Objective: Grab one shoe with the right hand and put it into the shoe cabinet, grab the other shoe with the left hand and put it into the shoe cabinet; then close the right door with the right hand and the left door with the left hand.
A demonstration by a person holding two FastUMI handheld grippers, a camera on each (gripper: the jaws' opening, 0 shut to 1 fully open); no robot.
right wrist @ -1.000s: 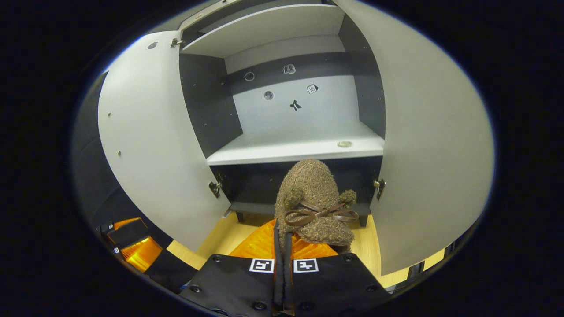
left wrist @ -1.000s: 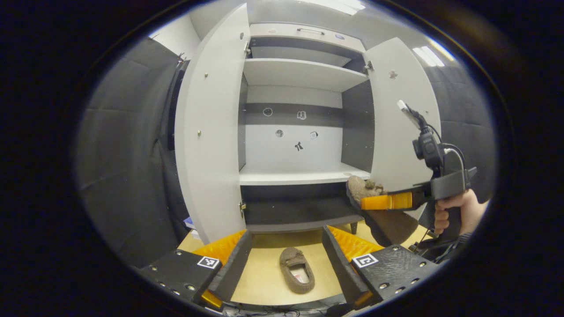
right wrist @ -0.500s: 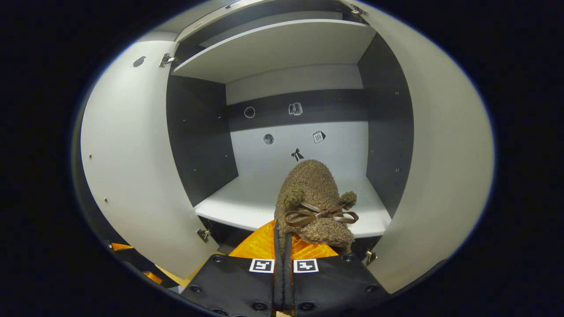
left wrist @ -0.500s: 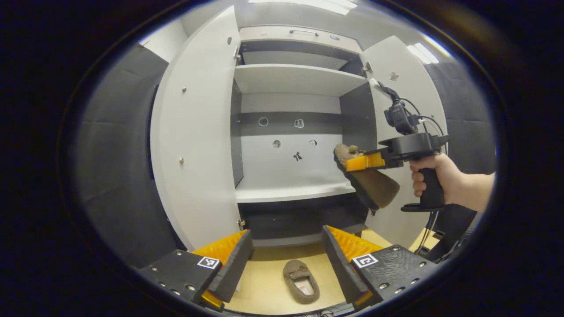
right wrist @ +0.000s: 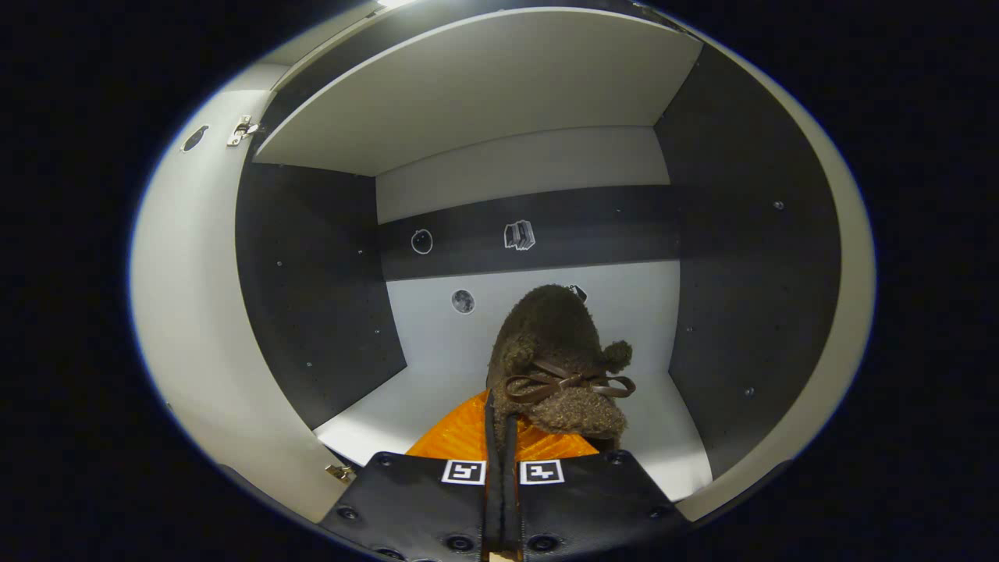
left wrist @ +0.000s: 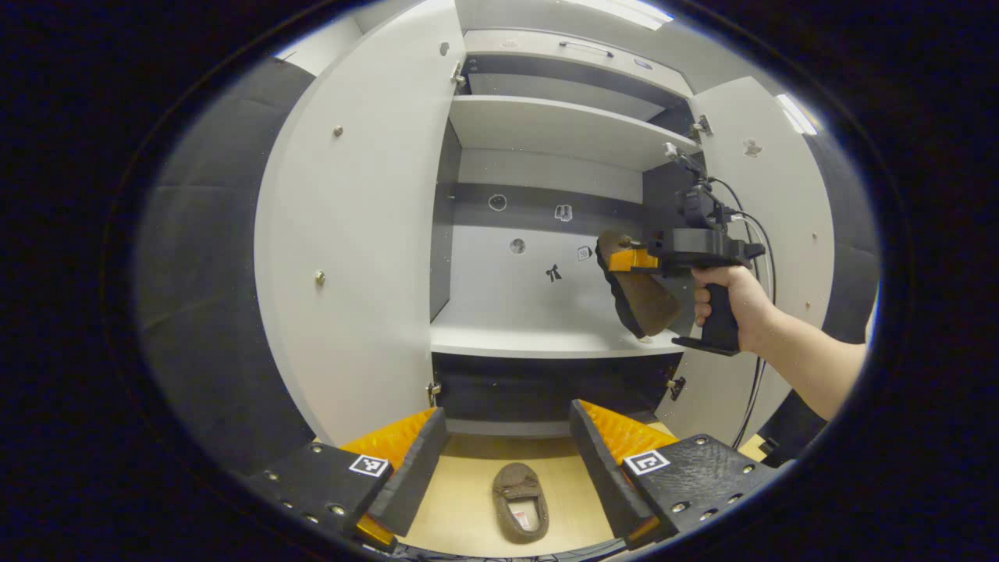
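Right gripper (right wrist: 503,437): jaws closed on a brown fuzzy slipper (right wrist: 558,363), clamped near the heel edge, toe and bow pointing forward past the jaws. It sits inside the shoe cabinet (right wrist: 312,265) opening, above the light middle shelf (right wrist: 390,406); the slipper is not resting on the shelf. In the left gripper view the right gripper (left wrist: 624,260) and its hand (left wrist: 730,300) are up and right of the left jaws, slipper (left wrist: 644,300) hanging sole-out over the shelf (left wrist: 538,339). That shelf looks bare, as does the shelf above it.

Left gripper (left wrist: 507,449): jaws open, holding nothing. Second slipper (left wrist: 520,501) lies on the wood floor (left wrist: 460,499) between and below the jaws, opening up. Left door (left wrist: 351,234) and right door (left wrist: 769,234) both stand open.
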